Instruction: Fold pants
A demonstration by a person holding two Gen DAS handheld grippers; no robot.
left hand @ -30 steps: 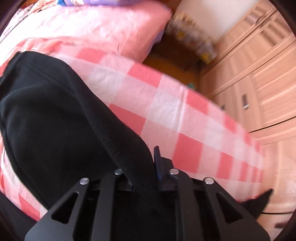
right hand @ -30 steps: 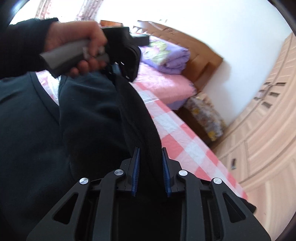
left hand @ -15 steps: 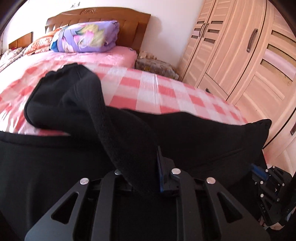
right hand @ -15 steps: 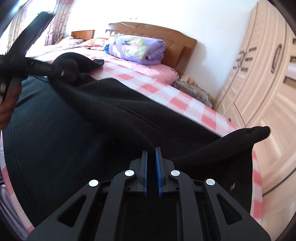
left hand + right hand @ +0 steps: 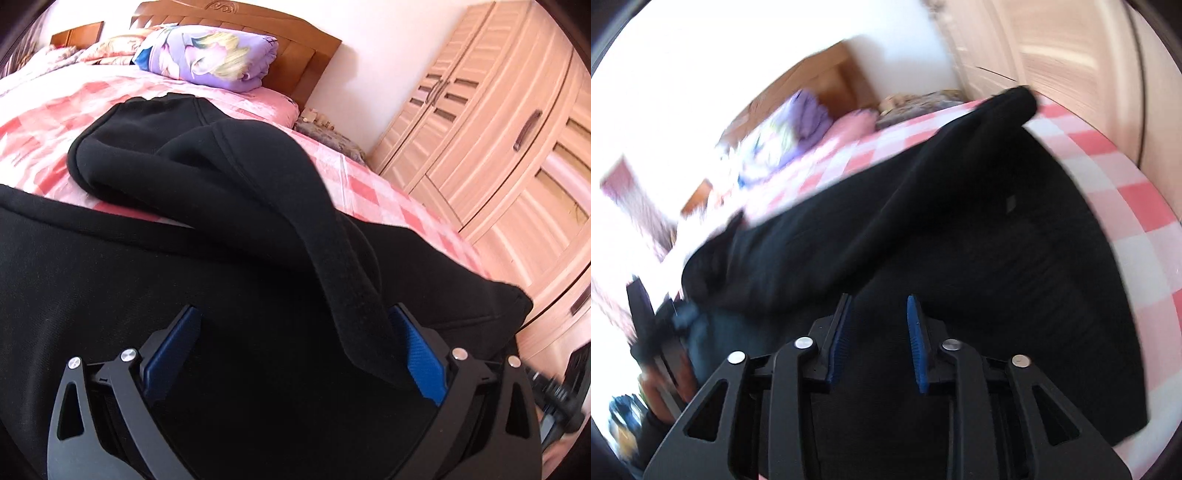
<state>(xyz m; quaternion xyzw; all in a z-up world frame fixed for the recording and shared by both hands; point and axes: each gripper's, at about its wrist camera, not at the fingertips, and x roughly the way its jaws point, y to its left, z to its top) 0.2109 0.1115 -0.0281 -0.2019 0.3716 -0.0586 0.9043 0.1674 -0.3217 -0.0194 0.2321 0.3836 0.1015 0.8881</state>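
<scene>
Both grippers have let go since half a second ago: the left gripper (image 5: pixel 295 354) now gapes wide, the right gripper (image 5: pixel 877 332) partly spread. The black pants (image 5: pixel 229 266) lie folded over on the near checked bed (image 5: pixel 44 122), one strip draped against the left's right finger.

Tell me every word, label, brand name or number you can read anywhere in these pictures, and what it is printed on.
None can be read.
The black pants show no legible label; a small patch is too blurred to tell.
The folded purple quilt has a flower pattern, no lettering.
The wardrobe, the checked bedsheet and both hand-held grippers, left and right, show no markings.
</scene>
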